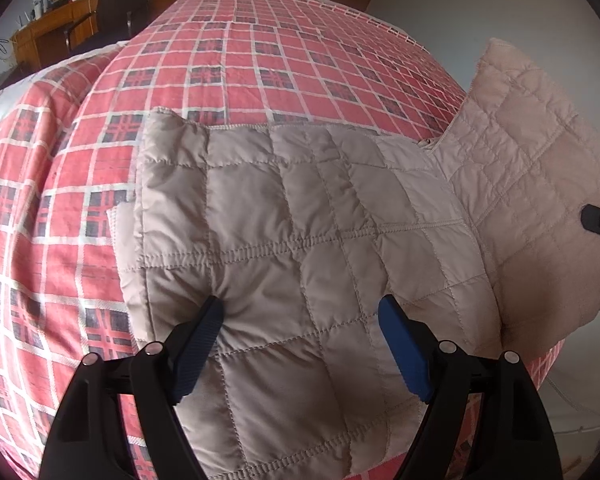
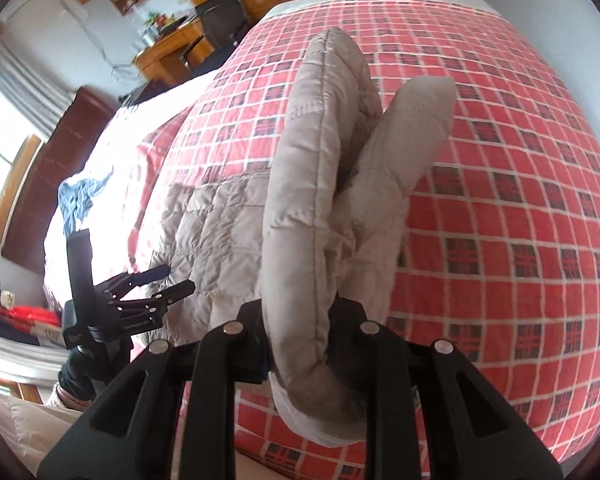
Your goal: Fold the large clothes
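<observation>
On the bed (image 1: pixel 260 60), over its red plaid cover, lies the beige quilted jacket (image 1: pixel 300 220), spread flat near the edge closest to me. My left tool (image 1: pixel 300 320) hovers above it with its blue fingers (image 1: pixel 198 338) spread wide, gripping nothing. My right tool (image 2: pixel 300 344) is clenched on a thick folded edge of the jacket and holds that part lifted upright off the bed. A wooden desk (image 1: pixel 56 28) stands beyond the bed.
</observation>
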